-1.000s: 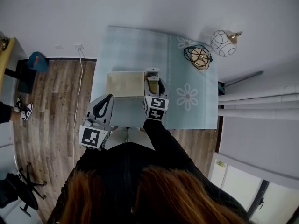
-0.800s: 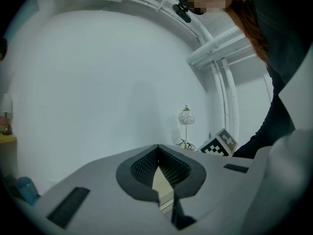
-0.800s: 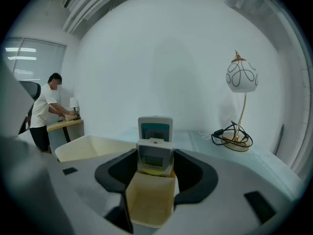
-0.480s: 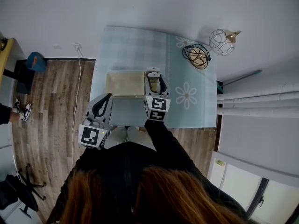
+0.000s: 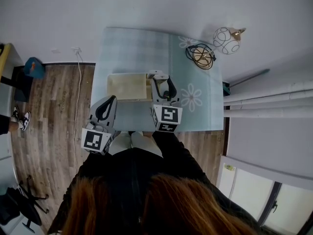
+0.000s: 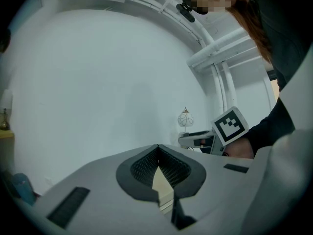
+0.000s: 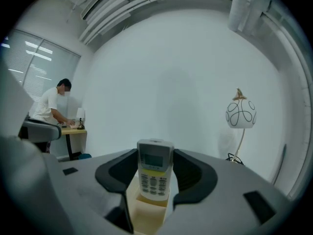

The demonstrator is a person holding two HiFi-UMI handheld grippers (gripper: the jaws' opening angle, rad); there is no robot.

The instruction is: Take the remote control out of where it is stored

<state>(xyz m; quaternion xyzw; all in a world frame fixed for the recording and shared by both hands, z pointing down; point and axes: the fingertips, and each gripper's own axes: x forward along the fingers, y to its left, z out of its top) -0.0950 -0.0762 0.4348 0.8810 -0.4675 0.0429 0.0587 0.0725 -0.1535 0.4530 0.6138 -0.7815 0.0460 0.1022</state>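
Observation:
A white remote control (image 7: 154,176) with a small screen and a yellow band stands upright, its lower end in a cream holder (image 7: 146,215). My right gripper (image 7: 155,163) is shut on the remote, one pad on each long side. The head view places that gripper (image 5: 162,86) at the right end of a cream box (image 5: 126,87) on the blue-clothed table (image 5: 137,48). My left gripper (image 5: 109,103) hangs at the table's near left edge, away from the box. Its jaws (image 6: 157,156) are shut with nothing between them.
A wire basket (image 5: 200,55) and a round white lamp (image 5: 226,35) stand at the table's far right corner; the lamp (image 7: 240,114) also shows to the right of the remote. A person (image 7: 51,106) works at a desk far left. Wooden floor (image 5: 54,106) lies left of the table.
My right gripper has lifted a little and drawn toward me, its marker cube now larger in the head view. The left gripper has hardly moved.

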